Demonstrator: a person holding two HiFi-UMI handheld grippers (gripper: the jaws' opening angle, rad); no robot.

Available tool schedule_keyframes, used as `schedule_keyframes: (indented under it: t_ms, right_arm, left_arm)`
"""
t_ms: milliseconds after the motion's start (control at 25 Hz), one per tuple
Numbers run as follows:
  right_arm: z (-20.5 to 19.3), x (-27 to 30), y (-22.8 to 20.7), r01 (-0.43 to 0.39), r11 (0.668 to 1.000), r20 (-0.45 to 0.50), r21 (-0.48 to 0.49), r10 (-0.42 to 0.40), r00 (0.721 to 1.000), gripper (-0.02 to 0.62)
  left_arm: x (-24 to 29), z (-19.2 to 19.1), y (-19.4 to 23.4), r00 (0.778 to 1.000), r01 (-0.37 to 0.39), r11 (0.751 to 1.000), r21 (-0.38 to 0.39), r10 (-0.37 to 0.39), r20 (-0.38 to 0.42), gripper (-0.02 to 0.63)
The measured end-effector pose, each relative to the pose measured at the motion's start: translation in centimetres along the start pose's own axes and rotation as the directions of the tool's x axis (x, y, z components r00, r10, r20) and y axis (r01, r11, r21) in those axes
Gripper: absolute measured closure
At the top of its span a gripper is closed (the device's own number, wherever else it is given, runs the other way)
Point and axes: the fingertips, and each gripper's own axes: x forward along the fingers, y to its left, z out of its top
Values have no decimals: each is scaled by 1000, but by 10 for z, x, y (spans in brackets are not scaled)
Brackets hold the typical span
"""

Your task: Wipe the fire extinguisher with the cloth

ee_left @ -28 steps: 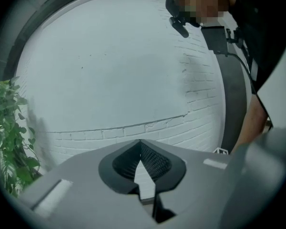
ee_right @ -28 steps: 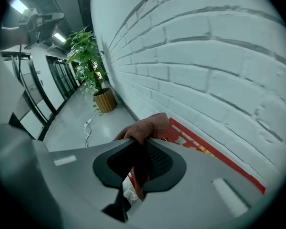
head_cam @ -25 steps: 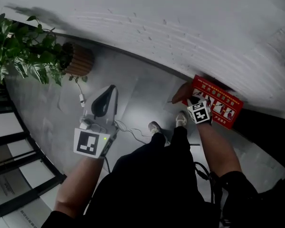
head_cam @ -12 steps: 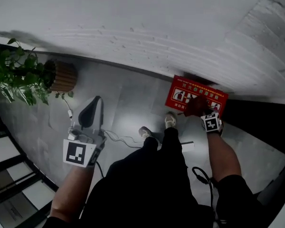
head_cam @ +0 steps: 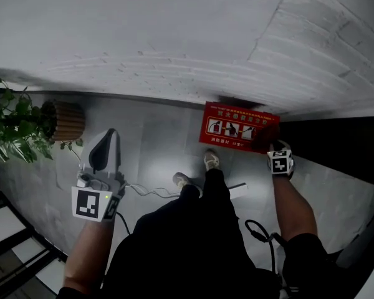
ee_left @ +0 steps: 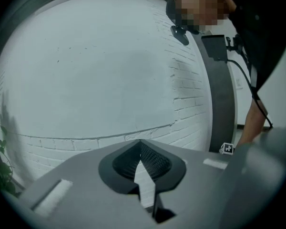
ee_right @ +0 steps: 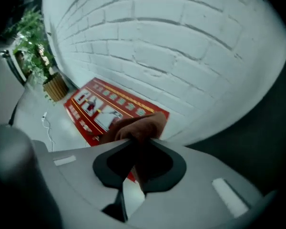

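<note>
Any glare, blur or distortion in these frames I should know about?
Head view: dim overall, a glare patch on the floor, brick wall lines bowed. Left gripper view: heavy fisheye, dark vignette, brick courses curve. Right gripper view: cloth soft, red box fairly sharp.

My head view is dim and grey, with a pale glare patch on the floor and the plant casting a soft shadow on the wall. Both gripper views bow the brick lines and blacken at the corners; the cloth in the right gripper is a brown blur.
</note>
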Motion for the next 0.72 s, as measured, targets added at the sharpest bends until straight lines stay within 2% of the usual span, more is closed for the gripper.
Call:
schedule_keyframes:
  t_ms: [80, 200, 400, 520, 600, 720]
  right_arm:
    - [32, 5, 48, -100, 994, 75, -38, 102, 992, 549]
    - [78, 22, 131, -246, 965, 134, -96, 257, 957, 549]
    - [142, 55, 230, -374, 900, 149, -223, 410, 900, 548]
    - [153, 76, 241, -382, 869, 85, -313, 426, 900, 548]
    - [149, 86, 228, -367, 855, 30, -366, 405, 914, 549]
    - [143, 88, 198, -340, 835, 10, -433, 381, 924, 549]
  left_arm:
    - [-5, -5, 4, 1000, -20, 1000, 2, 20, -17, 606]
    - [-15, -11, 12, 997, -56, 998, 14, 57, -50, 606]
    - [-52, -17, 30, 982, -145, 988, 42, 149, -117, 606]
    - [-79, -21, 39, 962, -208, 976, 72, 217, -163, 606]
    - [-91, -25, 43, 951, -234, 968, 86, 247, -187, 606]
    - [-96, -31, 42, 943, -258, 963, 80, 269, -194, 606]
